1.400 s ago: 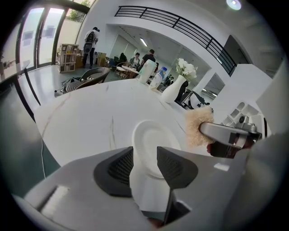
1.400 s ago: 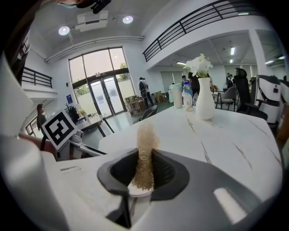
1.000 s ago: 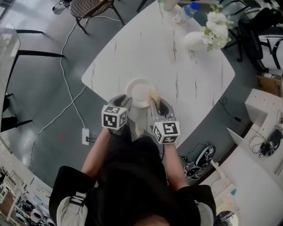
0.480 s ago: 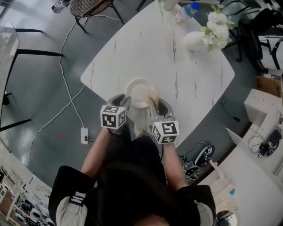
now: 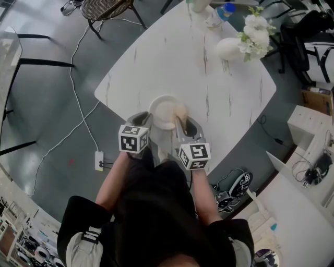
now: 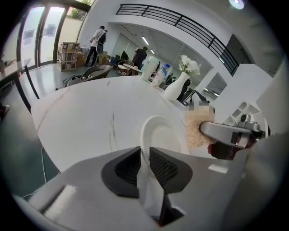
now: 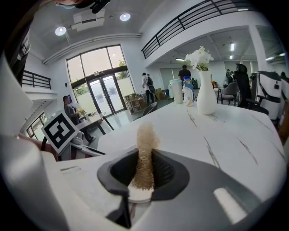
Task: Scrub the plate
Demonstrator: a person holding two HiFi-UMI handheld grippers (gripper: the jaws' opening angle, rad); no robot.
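A white plate lies near the front edge of the marbled white table. My left gripper is at the plate's near-left rim. In the left gripper view its jaws have just been closing and now pinch the near rim of the plate. My right gripper is shut on a tan fibrous scrubber, which rests at the plate's right edge. The scrubber sticks up between the right gripper's pads. From the left gripper view the scrubber sits just right of the plate.
A white vase with flowers and bottles stand at the table's far side. A chair is beyond the far corner. A power strip and cable lie on the floor at left, shoes at right.
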